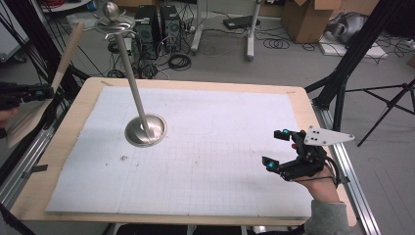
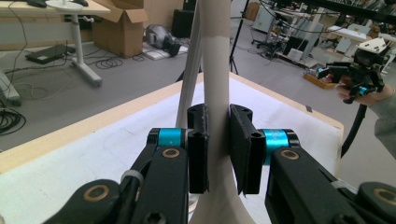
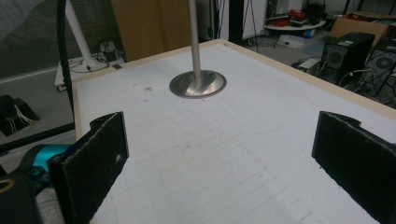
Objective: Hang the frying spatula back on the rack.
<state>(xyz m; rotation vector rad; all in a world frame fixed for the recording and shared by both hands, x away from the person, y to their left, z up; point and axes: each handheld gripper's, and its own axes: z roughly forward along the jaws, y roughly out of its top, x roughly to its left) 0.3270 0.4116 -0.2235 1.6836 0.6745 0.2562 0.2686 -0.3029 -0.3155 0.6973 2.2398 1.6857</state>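
Observation:
A metal stand (image 1: 145, 130) with a round base, a thin leaning pole and a disc and ball on top rises from the white grid mat (image 1: 210, 161); its base (image 3: 198, 85) is also in the right gripper view. At the table's left edge my left gripper (image 1: 48, 91) is shut on a long tan cardboard-like piece (image 1: 66, 54) that slants up and away. In the left gripper view both pads of this gripper (image 2: 219, 149) press on that piece (image 2: 215, 70). My right gripper (image 1: 275, 148) rests at the mat's right side, jaws wide open and nothing between them (image 3: 219, 163).
The wooden table (image 1: 73, 127) has metal rails along its left and right sides. Black tripod legs (image 1: 342, 73) stand off its right corner. Computer towers (image 1: 156, 24), cables and cardboard boxes (image 1: 308, 19) lie on the floor beyond.

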